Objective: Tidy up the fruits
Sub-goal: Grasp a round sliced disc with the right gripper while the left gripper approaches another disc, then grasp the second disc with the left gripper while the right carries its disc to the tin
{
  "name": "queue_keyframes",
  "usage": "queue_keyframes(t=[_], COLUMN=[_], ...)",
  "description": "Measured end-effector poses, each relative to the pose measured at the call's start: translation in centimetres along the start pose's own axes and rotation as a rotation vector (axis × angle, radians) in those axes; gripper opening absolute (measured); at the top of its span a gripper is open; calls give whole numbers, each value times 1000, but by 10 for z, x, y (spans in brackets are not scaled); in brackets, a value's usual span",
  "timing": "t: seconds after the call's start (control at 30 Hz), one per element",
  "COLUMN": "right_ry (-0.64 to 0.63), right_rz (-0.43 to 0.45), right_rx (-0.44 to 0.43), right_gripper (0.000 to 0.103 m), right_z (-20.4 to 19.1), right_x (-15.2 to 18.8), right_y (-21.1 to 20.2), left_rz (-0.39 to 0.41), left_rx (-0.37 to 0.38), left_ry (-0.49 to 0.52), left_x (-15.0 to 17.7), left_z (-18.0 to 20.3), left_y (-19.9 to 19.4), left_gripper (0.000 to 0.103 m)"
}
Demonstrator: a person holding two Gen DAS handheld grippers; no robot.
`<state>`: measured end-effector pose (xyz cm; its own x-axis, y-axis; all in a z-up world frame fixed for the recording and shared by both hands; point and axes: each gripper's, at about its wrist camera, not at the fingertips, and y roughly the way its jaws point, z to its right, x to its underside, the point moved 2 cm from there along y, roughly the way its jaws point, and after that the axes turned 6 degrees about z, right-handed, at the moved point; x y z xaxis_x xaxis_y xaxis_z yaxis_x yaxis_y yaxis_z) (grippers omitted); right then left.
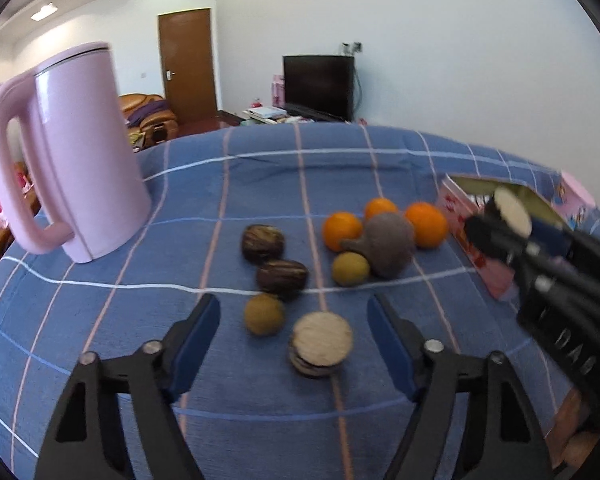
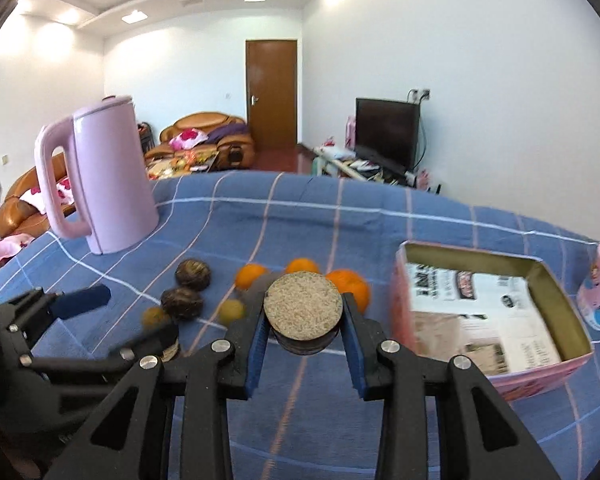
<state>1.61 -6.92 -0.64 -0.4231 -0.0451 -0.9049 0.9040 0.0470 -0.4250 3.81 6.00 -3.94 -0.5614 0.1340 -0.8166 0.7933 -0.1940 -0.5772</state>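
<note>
**Right gripper holds cut fruit; left stands open**

Right gripper point(image 2: 303, 330) is clamped on a flat-topped brown fruit half point(image 2: 302, 312), lifted beside the pink box point(image 2: 404, 304). Left gripper point(image 1: 294, 316), jaws apart and gripping nothing, straddles a second half point(image 1: 321, 343) lying on the blue checked cloth point(image 1: 140, 320). Beyond: oranges point(image 1: 342, 230).

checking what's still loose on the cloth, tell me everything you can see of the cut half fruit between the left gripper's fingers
The cut half fruit is a short, round piece with a dark brown, streaked rind and a pale, grainy cut face. It lies on the blue checked cloth, cut face up and tilted toward the camera. The left gripper is open around it, blue pads on either side and clear of it. A small yellow-green fruit sits just beside it; contact is unclear. Nothing else touches it.
</note>
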Motion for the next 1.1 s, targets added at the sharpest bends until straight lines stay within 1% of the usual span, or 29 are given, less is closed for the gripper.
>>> queue_keyframes(t=[0.03, 0.1, 0.13, 0.17, 0.27, 0.37, 0.43, 0.5, 0.57, 0.63, 0.7, 0.77, 0.83, 0.87, 0.93, 0.97, 1.1], right_ry=[0, 7, 9, 12, 28, 32, 23, 21, 25, 31, 32, 30, 30, 32, 37, 38, 42], right_rz=[2, -6, -10, -15, -36, -51, -45, -34, -33, -39, -47, -49, -47, -46, -49, -52, -54], right_rx=[3, 1, -2, -5, -24, -37, -36, -36, -38, -45, -51, -58, -60, -62, -67, -68, -69], right_gripper=[37, 37, 37, 37, 37, 37, 37, 37, 37, 37, 37, 37, 37, 37, 37, 37, 37], right_z=[2, 7, 8, 11, 13, 9, 8, 8, 9, 10, 9, 8, 8, 8, 9, 9, 10], right_x=[0, 1, 2, 4, 6, 9, 9, 8, 7, 7, 8, 7, 7, 7, 7, 7, 8], right_y=[-1, -1, -1, -1, 2, 4, 3, 0, -1, 0, 1, 1, 0, 0, 0, 1, 1], left_rz=[-21, -59, -78, -74, -76, -75, -78, -83, -93, -108, -126, -152, -166, -163, -164, -162, -150], left_rx=[4, 21, 21, 2, -11, -28, -16, -1, 43, 68, 68, 36, 40, 37, 21, 16, 3], left_ry=[6, -9, -22, -24, -20, -16, -38, -76, -130, -157, -137, -86, -88, -94, -101, -104, -138], left_x=[1, 2, 3, 2, 2, 4, 6, 9, 12, 15, 16, 18, 16, 14, 13, 13, 11], left_z=[2, 3, 3, 3, 4, 8, 6, -3, -13, -15, -9, 1, 6, 6, 5, 5, 1], left_y=[4, 11, 15, 15, 16, 15, 12, 8, 5, 5, 10, 17, 22, 24, 26, 26, 25], left_gripper=[68, 55, 54, 53, 52, 48, 48, 51, 51, 53, 53, 53, 53, 50, 40, 37, 36])
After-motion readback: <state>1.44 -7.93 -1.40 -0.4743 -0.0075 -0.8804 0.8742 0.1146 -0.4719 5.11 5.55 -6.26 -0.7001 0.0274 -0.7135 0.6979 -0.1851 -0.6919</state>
